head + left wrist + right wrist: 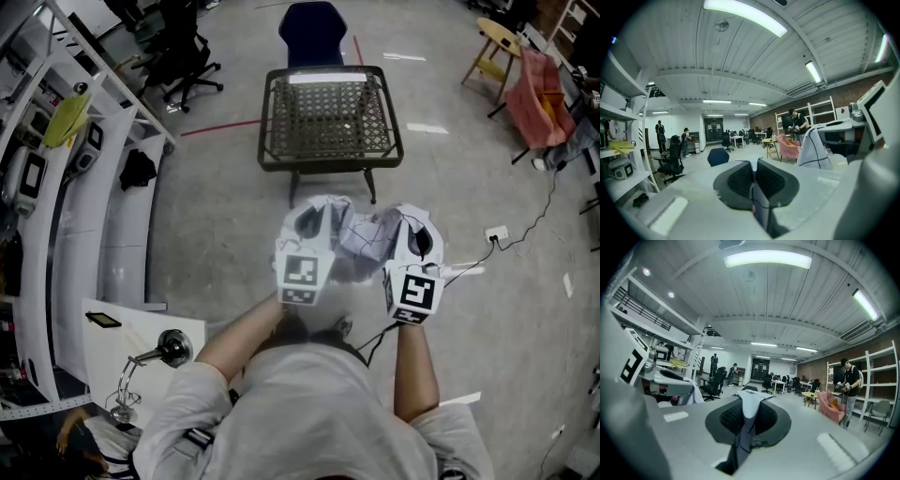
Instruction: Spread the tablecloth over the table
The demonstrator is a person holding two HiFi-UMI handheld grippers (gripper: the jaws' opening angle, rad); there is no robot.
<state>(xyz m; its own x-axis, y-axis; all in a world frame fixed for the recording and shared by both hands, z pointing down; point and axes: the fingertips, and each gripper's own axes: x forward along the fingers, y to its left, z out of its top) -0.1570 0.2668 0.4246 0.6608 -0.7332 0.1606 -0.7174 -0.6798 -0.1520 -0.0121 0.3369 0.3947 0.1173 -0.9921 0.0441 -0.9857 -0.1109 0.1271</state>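
Two tools are in play, each pressed together on fabric. The left tool [754, 183] pinches a fold of the tablecloth [367, 240]: a pale corner pokes out past the jaw tips, and a strip with a dark line runs back between them. The right tool [747, 420] is closed on another fold, with pale fabric draped over its jaw tips and trailing back through the gap. The tools sit side by side, near each other, and the rest of the cloth hangs bunched between them, light with thin dark lines. Ahead of both tools and lower down stands the worktop [330, 161], dark-framed with a woven top, well apart from the cloth. Beyond it is a blue chair [312, 28]. White shelving [56, 187] runs along the left tool's outer side.
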